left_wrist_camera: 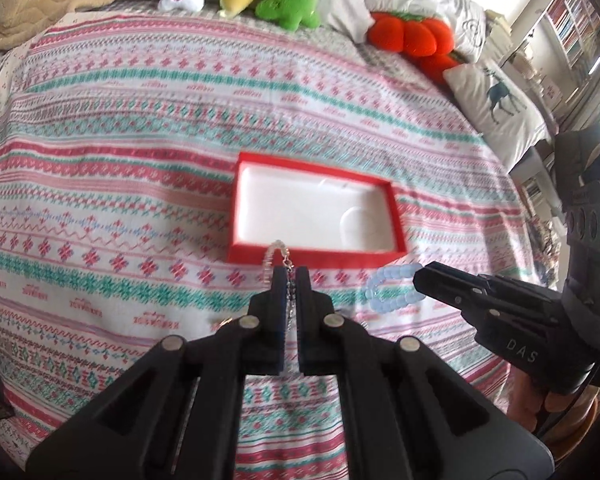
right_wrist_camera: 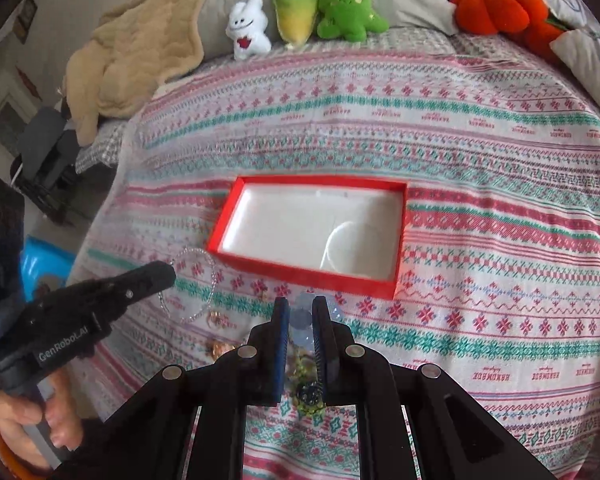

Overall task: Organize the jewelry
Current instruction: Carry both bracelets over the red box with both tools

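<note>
Bracelets clamped in my 2 grippers: clear-bead bracelet (left_wrist_camera: pixel 274 258) left (left_wrist_camera: pixel 290 276), pale-blue bracelet (left_wrist_camera: pixel 392 286) right (right_wrist_camera: pixel 300 306); red box (left_wrist_camera: pixel 398 222) lies directly ahead, long axis crosswise.

red box (left_wrist_camera: pixel 316 257), pale blue bracelet (left_wrist_camera: pixel 388 294)

I see a bed covered by a patterned cloth (right_wrist_camera: pixel 480 168) in pink, teal and white bands. An open red box (right_wrist_camera: pixel 220 236) with a white lining lies near its middle; small rings (right_wrist_camera: pixel 220 347) lie on the cloth in front. Along the far edge I note plush toys (right_wrist_camera: pixel 300 12), a tan blanket (right_wrist_camera: pixel 140 52) and pillows (left_wrist_camera: pixel 496 100).
</note>
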### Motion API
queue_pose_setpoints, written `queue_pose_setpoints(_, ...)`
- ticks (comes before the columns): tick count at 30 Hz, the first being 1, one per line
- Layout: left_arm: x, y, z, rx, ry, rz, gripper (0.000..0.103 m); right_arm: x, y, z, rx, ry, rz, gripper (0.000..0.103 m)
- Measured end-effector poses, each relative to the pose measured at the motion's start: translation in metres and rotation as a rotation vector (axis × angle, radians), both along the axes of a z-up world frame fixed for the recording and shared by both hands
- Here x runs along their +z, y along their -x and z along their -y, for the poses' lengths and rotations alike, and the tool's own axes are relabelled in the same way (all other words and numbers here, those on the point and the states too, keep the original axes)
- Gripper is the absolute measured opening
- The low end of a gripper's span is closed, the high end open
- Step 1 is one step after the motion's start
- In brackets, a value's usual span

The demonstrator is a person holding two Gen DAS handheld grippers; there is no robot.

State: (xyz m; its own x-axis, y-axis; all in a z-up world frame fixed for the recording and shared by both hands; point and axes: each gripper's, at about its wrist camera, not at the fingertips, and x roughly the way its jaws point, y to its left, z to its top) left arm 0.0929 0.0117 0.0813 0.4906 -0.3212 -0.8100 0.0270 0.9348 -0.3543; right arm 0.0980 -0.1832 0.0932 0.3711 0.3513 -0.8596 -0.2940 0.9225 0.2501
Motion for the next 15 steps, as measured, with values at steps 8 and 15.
queue_pose_setpoints(8,0.016,-0.019,0.019,-0.034,0.131,0.081,0.005,0.027,-0.011,0.016,-0.090,-0.082,0.066,0.012)
queue_pose_setpoints(15,-0.006,-0.048,0.024,-0.028,0.233,0.056,0.005,0.039,-0.021,0.022,-0.147,-0.052,0.146,0.012)
